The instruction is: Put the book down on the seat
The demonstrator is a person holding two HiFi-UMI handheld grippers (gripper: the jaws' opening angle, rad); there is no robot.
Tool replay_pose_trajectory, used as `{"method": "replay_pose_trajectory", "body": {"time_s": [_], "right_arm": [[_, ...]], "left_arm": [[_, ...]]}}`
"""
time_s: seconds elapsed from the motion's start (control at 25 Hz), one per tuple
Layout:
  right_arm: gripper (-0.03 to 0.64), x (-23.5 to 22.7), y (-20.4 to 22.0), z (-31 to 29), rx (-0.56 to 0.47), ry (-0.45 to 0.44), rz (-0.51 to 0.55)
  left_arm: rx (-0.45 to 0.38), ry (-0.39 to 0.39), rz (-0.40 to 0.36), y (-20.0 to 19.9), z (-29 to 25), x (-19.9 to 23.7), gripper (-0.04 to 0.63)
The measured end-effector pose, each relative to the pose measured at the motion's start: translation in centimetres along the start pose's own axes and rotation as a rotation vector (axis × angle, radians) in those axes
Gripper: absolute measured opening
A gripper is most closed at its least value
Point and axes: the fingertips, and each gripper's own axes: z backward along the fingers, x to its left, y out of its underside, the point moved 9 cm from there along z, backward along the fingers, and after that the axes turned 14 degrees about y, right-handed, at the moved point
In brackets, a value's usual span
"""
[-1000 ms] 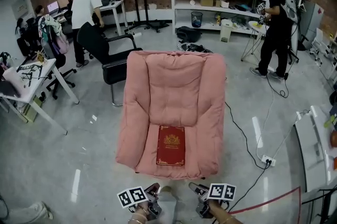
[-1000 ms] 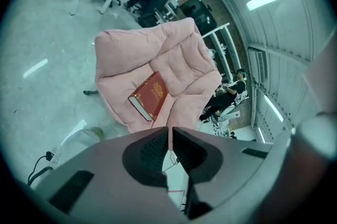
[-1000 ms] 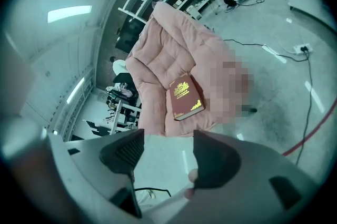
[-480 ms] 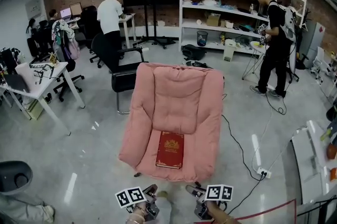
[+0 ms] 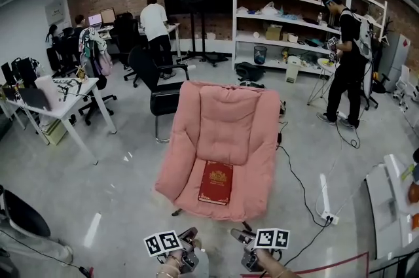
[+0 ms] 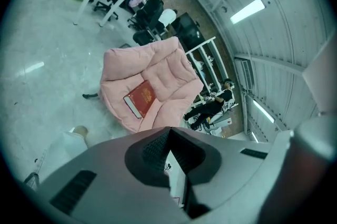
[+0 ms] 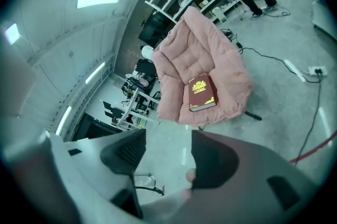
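A red book [image 5: 216,182] with gold print lies flat on the seat of the pink armchair [image 5: 226,123]. Nothing holds or touches it. Both grippers are low at the bottom edge of the head view, well short of the chair. My left gripper [image 5: 190,237] is shut with nothing in it. The jaws of my right gripper [image 5: 237,235] stand apart and are closing, with nothing between them. The left gripper view shows the book [image 6: 139,99] far beyond the closed jaws [image 6: 168,137]. The right gripper view shows the book [image 7: 201,92] past the spread jaws [image 7: 167,150].
A black office chair [image 5: 155,84] stands just behind the armchair's left side. A white desk [image 5: 69,97] is at the left. Shelves [image 5: 294,5] line the back wall, with a person [image 5: 344,61] standing near them. A cable and power strip [image 5: 325,205] lie on the floor at right.
The head view has lifted and drawn back, so the armchair looks a little smaller and more of the room shows. The book stays on the seat and both grippers stay low.
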Motion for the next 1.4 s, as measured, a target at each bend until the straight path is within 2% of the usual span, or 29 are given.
{"method": "replay_pose_trajectory", "body": {"time_s": [0.44,0.64,0.84,1.12,1.28,1.4], "right_arm": [[0.249,2.2,0.8,1.6,0.007,-0.028,0.026],[0.214,2.8,2.1,2.1,0.011,-0.006,0.036],[0.188,3.6,4.1,2.6,-0.015,0.023,0.040],[0.076,5.6,8.1,4.8,-0.049,0.090,0.052],[0.047,7.2,10.3,5.7,-0.074,0.119,0.066],[0.030,8.5,12.0,6.2,-0.099,0.134,0.048]], "left_arm": [[0.047,0.035,-0.091,0.4,2.6,-4.2,-0.001],[0.065,0.011,-0.152,-0.2,4.0,-5.1,-0.001],[0.104,0.024,-0.188,0.0,5.4,-5.0,-0.002],[0.200,0.058,-0.266,1.6,8.4,-5.7,-0.001],[0.223,0.074,-0.298,1.9,10.9,-5.2,-0.001],[0.224,0.095,-0.290,1.8,13.3,-5.1,-0.002]]}}
